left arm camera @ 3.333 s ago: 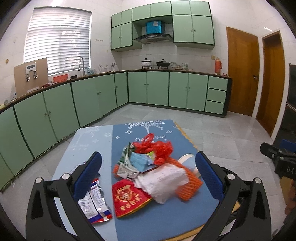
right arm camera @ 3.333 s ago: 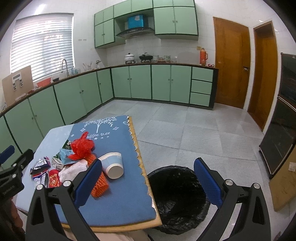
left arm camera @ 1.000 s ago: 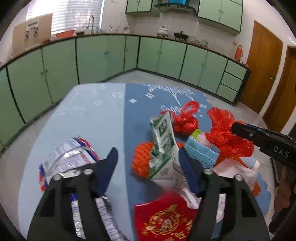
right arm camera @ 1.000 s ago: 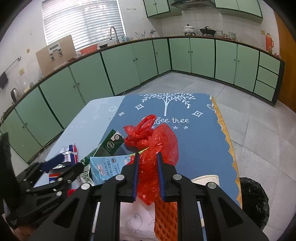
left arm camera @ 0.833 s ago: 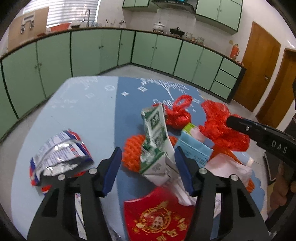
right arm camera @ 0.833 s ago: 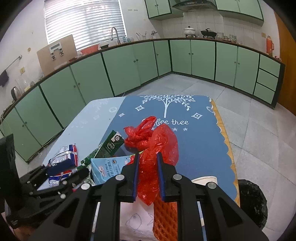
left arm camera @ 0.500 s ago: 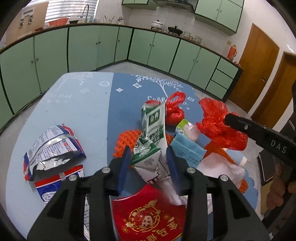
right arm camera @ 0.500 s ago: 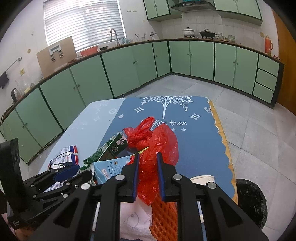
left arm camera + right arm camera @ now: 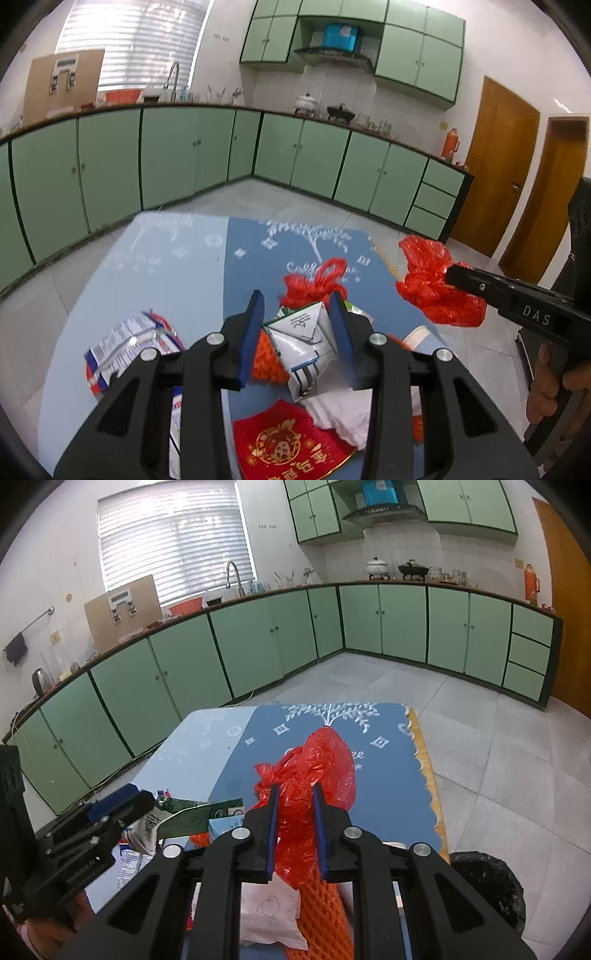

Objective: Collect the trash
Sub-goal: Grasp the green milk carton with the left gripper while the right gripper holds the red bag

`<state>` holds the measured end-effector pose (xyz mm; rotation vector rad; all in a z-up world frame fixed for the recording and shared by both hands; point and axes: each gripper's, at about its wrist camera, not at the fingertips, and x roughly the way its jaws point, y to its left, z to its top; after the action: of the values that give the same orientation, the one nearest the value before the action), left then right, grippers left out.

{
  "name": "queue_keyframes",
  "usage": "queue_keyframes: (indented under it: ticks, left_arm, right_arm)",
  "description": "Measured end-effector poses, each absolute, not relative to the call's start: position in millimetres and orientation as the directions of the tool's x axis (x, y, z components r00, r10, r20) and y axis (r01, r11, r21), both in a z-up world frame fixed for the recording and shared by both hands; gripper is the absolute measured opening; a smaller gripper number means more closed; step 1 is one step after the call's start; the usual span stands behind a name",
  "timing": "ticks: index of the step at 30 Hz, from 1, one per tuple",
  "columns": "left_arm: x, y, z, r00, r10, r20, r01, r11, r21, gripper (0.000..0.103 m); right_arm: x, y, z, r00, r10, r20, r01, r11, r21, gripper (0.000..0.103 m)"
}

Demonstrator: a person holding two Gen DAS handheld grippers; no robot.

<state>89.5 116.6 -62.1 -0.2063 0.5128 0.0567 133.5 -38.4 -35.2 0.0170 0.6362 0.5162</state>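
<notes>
My left gripper point(image 9: 295, 321) is shut on a crushed green and white milk carton point(image 9: 303, 339) and holds it above the table; the carton also shows in the right wrist view point(image 9: 195, 818). My right gripper point(image 9: 295, 819) is shut on a crumpled red plastic bag point(image 9: 317, 775), lifted off the pile; the bag shows in the left wrist view point(image 9: 432, 288) at the right. A second knotted red bag point(image 9: 314, 282) lies on the blue tablecloth point(image 9: 251, 258). Below lie orange foam netting point(image 9: 321, 915), white paper point(image 9: 273, 915), a red packet point(image 9: 288, 446) and snack wrappers point(image 9: 125, 350).
A black-lined trash bin point(image 9: 487, 890) stands on the floor at the table's right edge. A paper cup point(image 9: 417, 336) lies partly hidden behind the pile. Green cabinets point(image 9: 184, 158) line the far walls, with grey tiled floor point(image 9: 498, 738) between.
My left gripper closed on the milk carton and lifted it off the pile. My right gripper raised the red bag higher. Both views tilted upward.
</notes>
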Motion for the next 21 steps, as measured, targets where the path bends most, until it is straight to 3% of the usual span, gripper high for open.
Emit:
queue_keyframes:
  ticks: [8,12,14,15,16,18,21]
  left_arm:
    - [93.0,102.0,-57.4,0.876,-0.018,-0.482,-0.071,0.984,-0.166,0.033]
    - [92.8,98.7,-76.1,0.831,-0.036,-0.555,-0.064,0.985,-0.16,0.009]
    - [91.7,99.9,-91.6,0.794,-0.048,-0.606,-0.068,0.983,-0.168,0.014]
    - [90.6,100.9,-99.2,0.774,-0.049,-0.631,-0.076,0.983,-0.17,0.024]
    - [87.9,101.7,-104.8,0.764,-0.05,-0.643,-0.081,0.982,-0.172,0.04]
    - [84.1,106.2,-113.6,0.749,-0.046,-0.661,-0.096,0.979,-0.177,0.058]
    - [83.7,108.0,-117.8,0.739,-0.036,-0.673,-0.106,0.98,-0.168,0.071]
  right_arm:
    - [128.4,-56.3,-31.2,0.694,0.463,-0.552,-0.439,0.879,0.186,0.016]
    - [126.6,-56.5,-40.7,0.679,0.461,-0.572,-0.435,0.88,0.192,0.016]
    - [125.1,-56.8,-44.8,0.671,0.462,-0.58,-0.435,0.879,0.197,0.017]
    - [124.6,-56.1,-47.4,0.665,0.463,-0.586,-0.436,0.878,0.199,0.017]
    - [124.1,-55.1,-49.8,0.66,0.463,-0.591,-0.436,0.877,0.2,0.017]
    - [122.8,-54.5,-53.4,0.655,0.461,-0.599,-0.437,0.878,0.197,0.016]
    - [121.4,-52.4,-57.4,0.648,0.46,-0.608,-0.439,0.877,0.195,0.017]
